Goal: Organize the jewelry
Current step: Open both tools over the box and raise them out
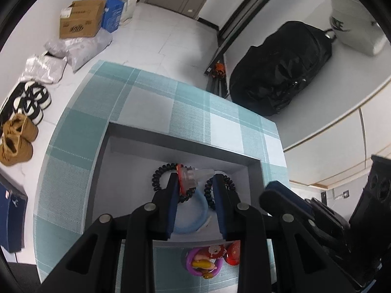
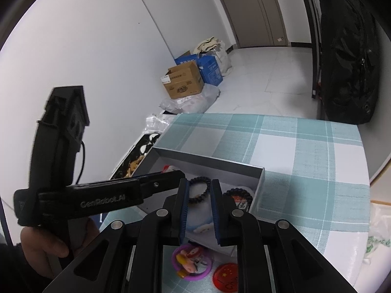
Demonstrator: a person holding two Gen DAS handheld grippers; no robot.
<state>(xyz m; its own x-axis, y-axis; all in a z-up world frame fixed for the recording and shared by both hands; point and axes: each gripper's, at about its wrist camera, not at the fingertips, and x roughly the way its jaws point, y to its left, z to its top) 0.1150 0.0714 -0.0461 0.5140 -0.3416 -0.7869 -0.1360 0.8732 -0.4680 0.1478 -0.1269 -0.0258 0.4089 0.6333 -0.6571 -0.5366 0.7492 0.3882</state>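
A grey open box stands on the checked tablecloth. Inside lie black coil bands, a red-and-clear piece, a light blue ring and a black bead bracelet. My left gripper hovers open over the box contents, holding nothing. My right gripper is open above the box's near side, empty. In front of the box lie a purple ring with cartoon charms and a red round badge.
The teal checked table drops off to the floor at left. Cardboard boxes, bags and shoes lie on the floor. A black backpack stands beyond the table.
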